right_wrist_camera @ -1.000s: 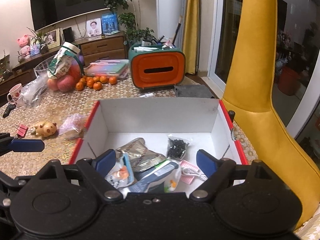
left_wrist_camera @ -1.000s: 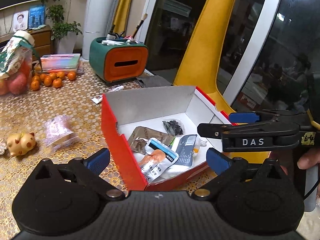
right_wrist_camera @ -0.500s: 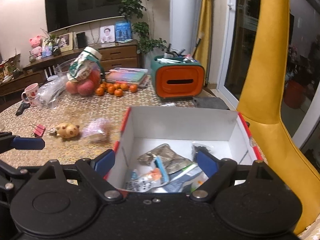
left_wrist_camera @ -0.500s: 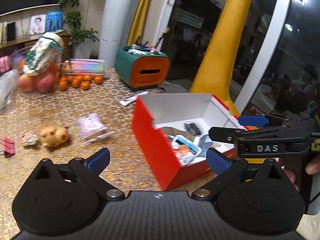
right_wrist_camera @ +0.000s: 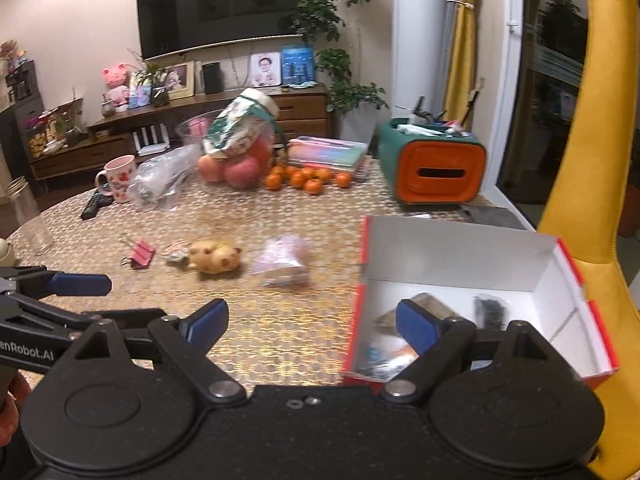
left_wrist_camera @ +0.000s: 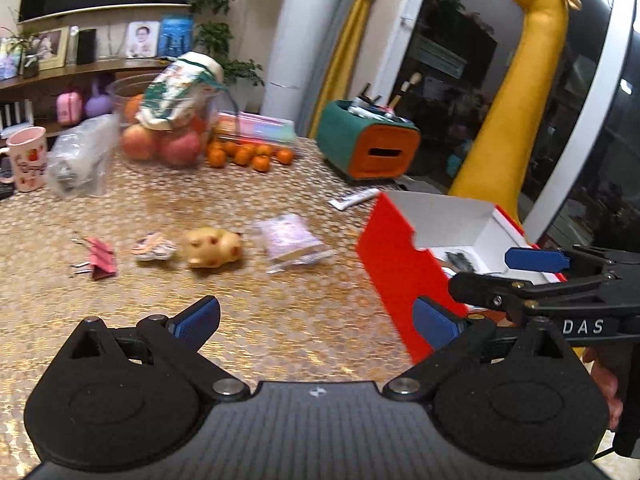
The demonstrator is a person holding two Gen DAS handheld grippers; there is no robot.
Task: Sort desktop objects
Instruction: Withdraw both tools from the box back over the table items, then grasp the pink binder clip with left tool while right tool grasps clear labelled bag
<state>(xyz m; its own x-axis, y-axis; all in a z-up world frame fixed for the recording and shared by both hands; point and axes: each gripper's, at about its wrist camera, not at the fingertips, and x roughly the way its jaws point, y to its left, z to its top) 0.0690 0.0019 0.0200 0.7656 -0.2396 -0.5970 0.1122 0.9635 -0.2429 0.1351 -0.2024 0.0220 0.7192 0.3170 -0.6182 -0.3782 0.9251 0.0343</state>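
A red box with a white inside stands open at the right and holds several packets. On the gold tablecloth to its left lie a clear packet with pink contents, a tan pig figurine, a small wrapped item and a pink binder clip. My left gripper is open over bare cloth, short of these items. My right gripper is open too, its right finger over the box's near corner. Nothing is between either pair of fingers.
A green and orange organiser stands at the back right, with a white tube in front of it. Mandarins, a bag of apples, a mug, a remote and a glass jar line the far side.
Both views have swung left: the box slid from the middle to the right side, and the pig, packet and clip came into view ahead. Both grippers stayed open.
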